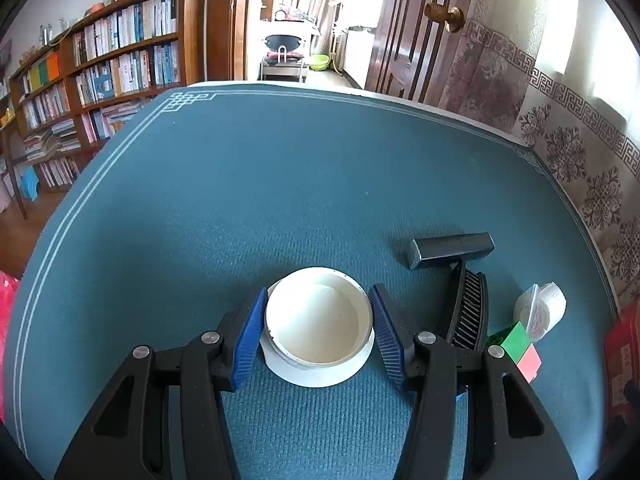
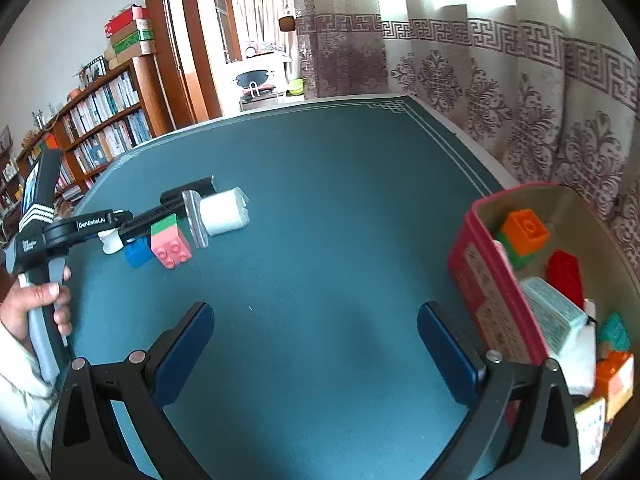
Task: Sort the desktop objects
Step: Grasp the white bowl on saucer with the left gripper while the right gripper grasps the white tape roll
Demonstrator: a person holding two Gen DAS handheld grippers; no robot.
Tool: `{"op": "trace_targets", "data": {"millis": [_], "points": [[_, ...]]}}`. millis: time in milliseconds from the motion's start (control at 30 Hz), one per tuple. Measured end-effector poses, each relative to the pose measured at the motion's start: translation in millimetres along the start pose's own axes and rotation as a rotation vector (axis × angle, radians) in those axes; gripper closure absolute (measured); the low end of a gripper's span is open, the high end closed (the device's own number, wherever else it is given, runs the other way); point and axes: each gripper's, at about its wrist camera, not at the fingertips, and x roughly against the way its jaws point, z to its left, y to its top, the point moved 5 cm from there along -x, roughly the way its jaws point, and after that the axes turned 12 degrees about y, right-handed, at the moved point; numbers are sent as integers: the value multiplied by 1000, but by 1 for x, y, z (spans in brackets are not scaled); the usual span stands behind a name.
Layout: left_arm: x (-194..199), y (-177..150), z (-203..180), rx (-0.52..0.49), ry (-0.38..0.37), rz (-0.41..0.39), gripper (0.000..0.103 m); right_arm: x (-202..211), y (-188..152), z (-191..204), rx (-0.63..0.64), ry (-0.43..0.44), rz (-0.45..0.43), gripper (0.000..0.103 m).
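The left gripper (image 1: 319, 328) is sitting low over the teal counter (image 1: 280, 184) with its blue pads (image 1: 250, 336) bracketing a white round container (image 1: 318, 320) — the pads are lying just beside its rim on either side, and whether they are actually pressing it cannot be told from the left wrist view. The container is resting on the counter at the 6 o'clock part of that view, its pale inside facing up. At about 3 o'clock from it, a black comb-like tool (image 1: 468, 308) is lying with its dark handle bar (image 1: 450, 250) across the top, and further toward 4 o'clock a wrapped white roll (image 1: 540, 308) is sitting beside a green-and-pink block (image 1: 520, 350). In the right wrist view, the right gripper (image 2: 316, 344) is hanging released, its jaws spread wide over bare counter with nothing between them. At 3 o'clock a red box (image 2: 492, 300) is standing at the counter's edge, holding an orange block (image 2: 524, 228), a red block (image 2: 566, 276), a pale green packet (image 2: 552, 316) and other small pieces low down that are too blurred to name. Toward 10 o'clock the person's left hand (image 2: 36, 304) is gripping the handle of the other tool, and past it the same pink-and-green block (image 2: 170, 240), a blue block (image 2: 138, 254) and the white roll (image 2: 224, 212) are clustering close together — the roll touching a shiny flat piece (image 2: 196, 220) standing beside the block.
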Motion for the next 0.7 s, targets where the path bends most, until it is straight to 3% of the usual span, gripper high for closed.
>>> {"op": "trace_targets", "data": {"millis": [333, 600, 700], "points": [[0, 1, -1, 2, 0, -1, 48, -34, 45, 22, 23, 60, -45, 1], [1, 2, 2, 11, -3, -4, 48, -82, 65, 55, 114, 107, -11, 1], [-1, 2, 2, 15, -3, -1, 48, -102, 69, 56, 141, 105, 20, 7]]}}
